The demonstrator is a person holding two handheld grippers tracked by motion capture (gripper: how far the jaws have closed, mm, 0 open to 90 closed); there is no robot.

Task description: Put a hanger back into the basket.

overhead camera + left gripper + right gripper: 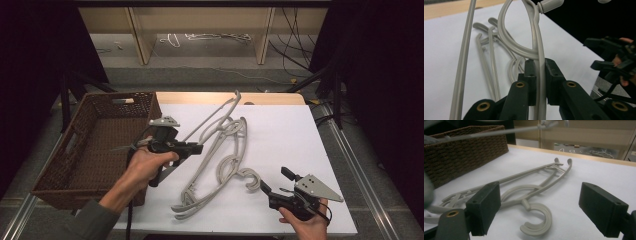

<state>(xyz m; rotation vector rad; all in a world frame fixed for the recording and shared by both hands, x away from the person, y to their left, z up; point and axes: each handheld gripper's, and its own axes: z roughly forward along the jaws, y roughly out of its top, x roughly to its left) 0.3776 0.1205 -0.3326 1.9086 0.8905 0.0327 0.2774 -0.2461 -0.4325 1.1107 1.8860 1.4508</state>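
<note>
White board (295,135) on table, wicker basket (95,145) at its left edge. Left gripper (199,148) held by left hand (145,165) just right of the basket, jaws pointing right, clamped on a grey hanger (216,116) that slants up toward the far edge. More grey hangers (220,165) lie on the board, one hook (250,179) curled near the right gripper (274,183). That gripper sits bottom right in right hand (307,222), jaws apart, touching nothing.
</note>
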